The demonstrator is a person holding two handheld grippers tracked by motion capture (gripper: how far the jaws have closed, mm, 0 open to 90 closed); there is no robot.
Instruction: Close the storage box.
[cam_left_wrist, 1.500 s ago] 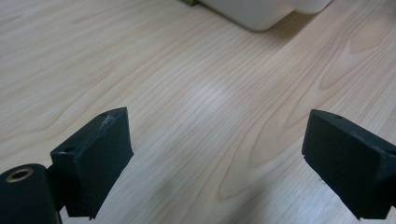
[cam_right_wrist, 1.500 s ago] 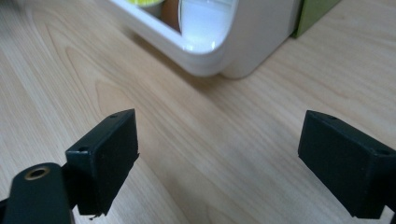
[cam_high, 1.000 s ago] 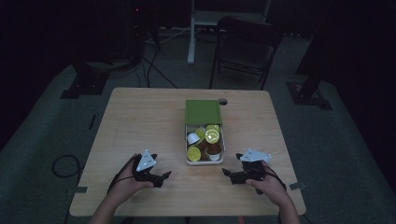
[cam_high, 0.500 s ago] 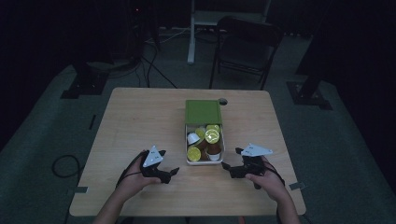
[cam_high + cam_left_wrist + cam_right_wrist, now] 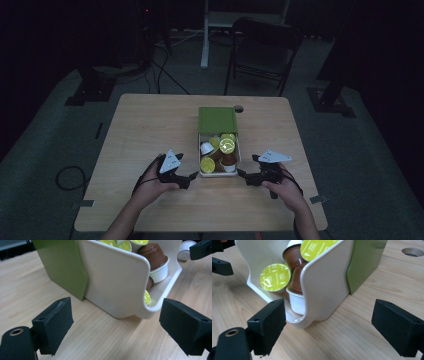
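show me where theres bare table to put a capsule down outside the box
Bare wood lies left of the capsule box, from the green sleeve to the table edge, and likewise right of it. Crowded: the near end, where the left gripper and right gripper flank the box.

Dark folding chair and floor cables beyond table

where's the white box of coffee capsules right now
In the high view the white open box of coffee capsules sits near the table's front middle, between the left gripper and right gripper, its green sleeve behind.
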